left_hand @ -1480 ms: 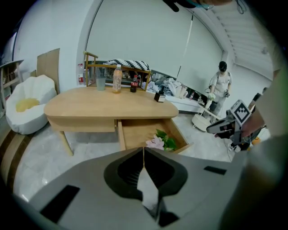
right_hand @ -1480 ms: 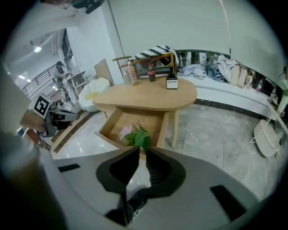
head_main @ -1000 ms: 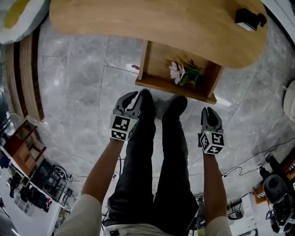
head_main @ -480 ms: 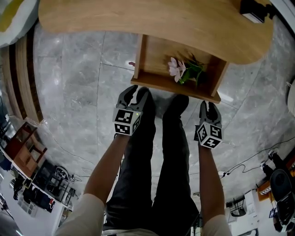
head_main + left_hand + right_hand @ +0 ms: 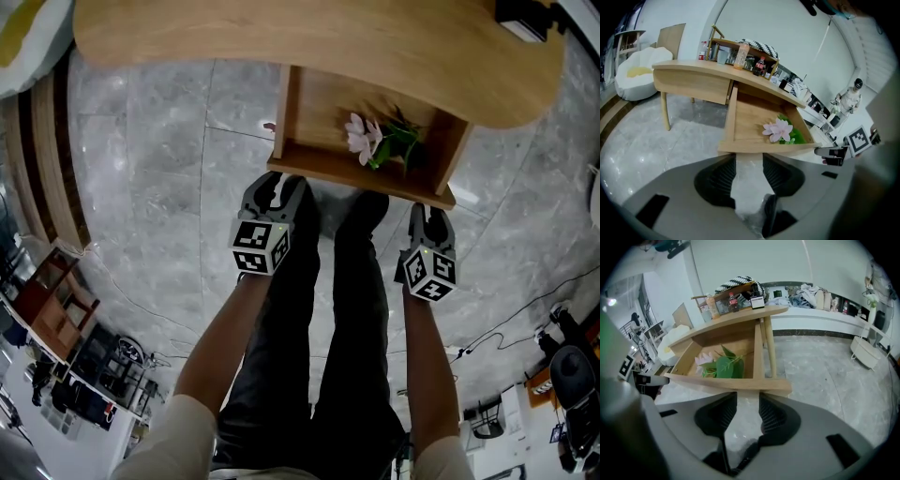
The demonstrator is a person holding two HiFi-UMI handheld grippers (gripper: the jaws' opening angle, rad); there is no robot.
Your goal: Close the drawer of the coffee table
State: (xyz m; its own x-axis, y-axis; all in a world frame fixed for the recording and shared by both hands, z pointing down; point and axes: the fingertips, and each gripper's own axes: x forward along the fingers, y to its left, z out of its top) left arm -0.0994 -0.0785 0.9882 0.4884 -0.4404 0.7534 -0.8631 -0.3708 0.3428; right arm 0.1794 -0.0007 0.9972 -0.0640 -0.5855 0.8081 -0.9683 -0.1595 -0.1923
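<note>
The coffee table has its wooden drawer pulled out toward me, with a pink flower and green leaves inside. My left gripper hangs just short of the drawer front's left end. Its jaws are opening and nothing is between them. In the left gripper view the drawer front lies right beyond the left gripper. My right gripper is near the front's right end, jaws also opening and empty. The right gripper view shows the drawer front just past the right gripper.
My legs in black trousers stand between the two grippers. A black device lies on the tabletop's right end. A shelf with bottles sits on the table. A white beanbag is at the left, cables on the marble floor.
Both grippers have come down and closer to the drawer front. Their jaws, nearly closed a second ago, now stand apart.
</note>
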